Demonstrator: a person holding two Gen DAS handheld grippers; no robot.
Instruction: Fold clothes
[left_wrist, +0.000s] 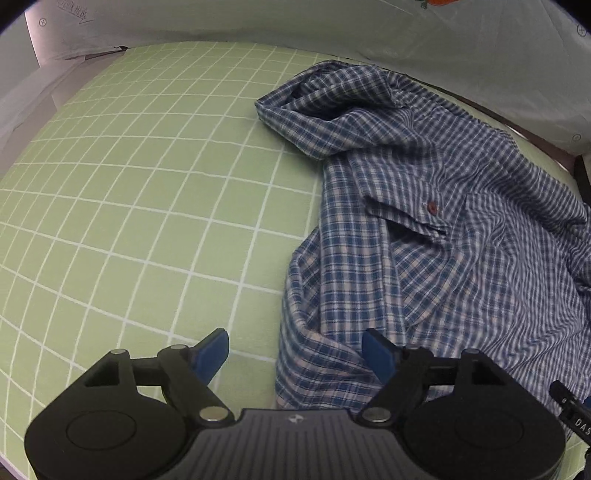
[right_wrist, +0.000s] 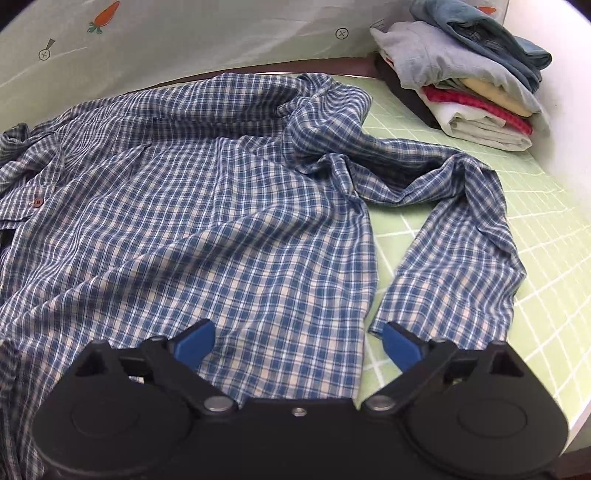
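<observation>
Plaid shirt (right_wrist: 207, 206) spread rumpled over green gridded mat (right_wrist: 546, 236), one sleeve bent out to the right. Right gripper (right_wrist: 299, 345) above the hem, blue pads wide apart, apparently clear of cloth. Folded pile (right_wrist: 476, 85) at far right.

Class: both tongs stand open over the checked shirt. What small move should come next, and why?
Probably the right tongs should take the cuff of the right sleeve and draw it straight: that sleeve lies bent and rumpled beside the shirt, which is spread out but not yet folded, and nothing is gripped.
</observation>
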